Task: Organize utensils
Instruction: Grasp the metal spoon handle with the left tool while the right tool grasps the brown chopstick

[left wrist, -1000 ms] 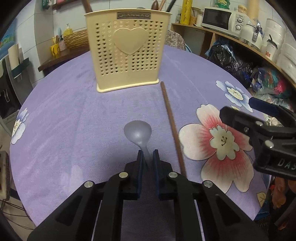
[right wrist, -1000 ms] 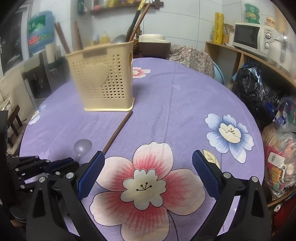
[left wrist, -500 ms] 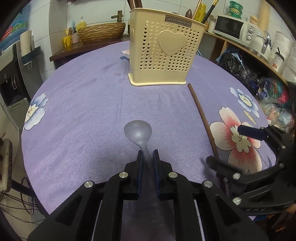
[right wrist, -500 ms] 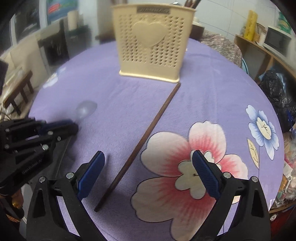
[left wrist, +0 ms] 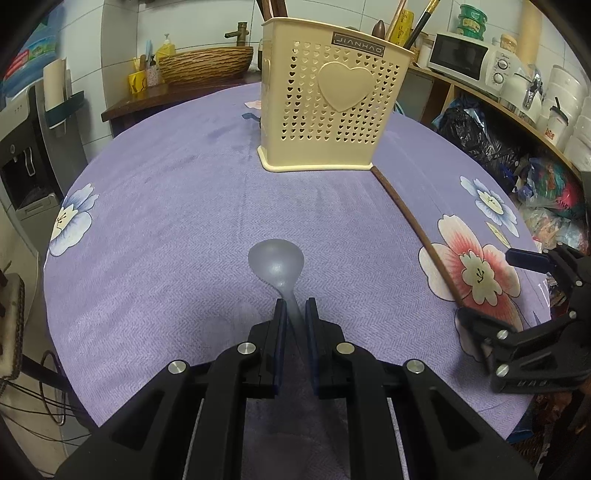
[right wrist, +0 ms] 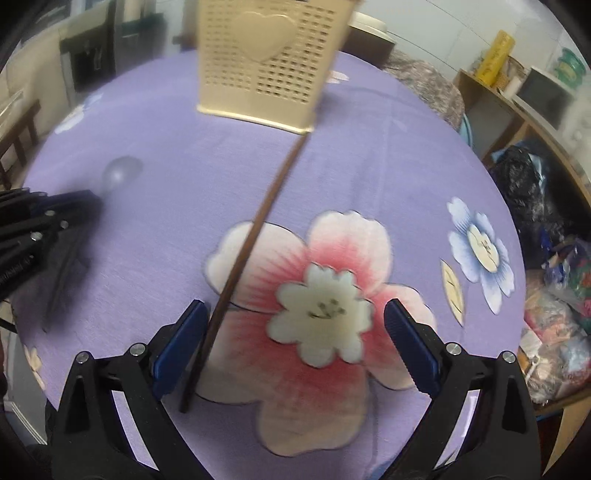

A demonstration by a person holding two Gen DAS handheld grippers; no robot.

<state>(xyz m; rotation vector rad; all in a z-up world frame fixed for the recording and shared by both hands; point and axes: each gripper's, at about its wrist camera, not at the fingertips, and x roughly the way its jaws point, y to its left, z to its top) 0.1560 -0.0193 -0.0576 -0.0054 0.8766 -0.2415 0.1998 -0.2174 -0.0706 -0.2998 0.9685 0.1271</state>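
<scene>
Left gripper (left wrist: 294, 312): you are pinching the neck of the grey spoon (left wrist: 277, 260) between fingers nearly pressed together; the bowl is pointing toward the cream holder (left wrist: 328, 110).
Spoon position: it is lying in front of the holder, well short of its base, low over the purple worktop (left wrist: 166, 206); whether the bowl is touching the cloth cannot be told.
Right gripper (right wrist: 295, 341): you are holding the fingers spread wide, nothing pinched. The left finger (right wrist: 181, 343) is just beside the near end of the brown chopstick (right wrist: 255, 229); contact cannot be confirmed, as the view is blurred.
Chopstick position: it is lying flat on the worktop, its far end touching or almost touching the right front corner of the holder, its near end crossing the pink flower print (right wrist: 317, 310).
Step in hand (judged): you are setting up the right-hand grasp on the chopstick while the left is holding the spoon ready.
Recommendation, alignment: centre the stick between the fingers, toward the holder's right-hand side; as it stands, one finger would push it sideways before the other arrives.
Recommendation, depth: bring both fingertips down to the cloth, as the stick is thin and flat-lying.
Risk: the stick is likely to roll; close slowly.
Holder: it is already carrying upright utensils (left wrist: 417, 22); aim for a free gap.
</scene>
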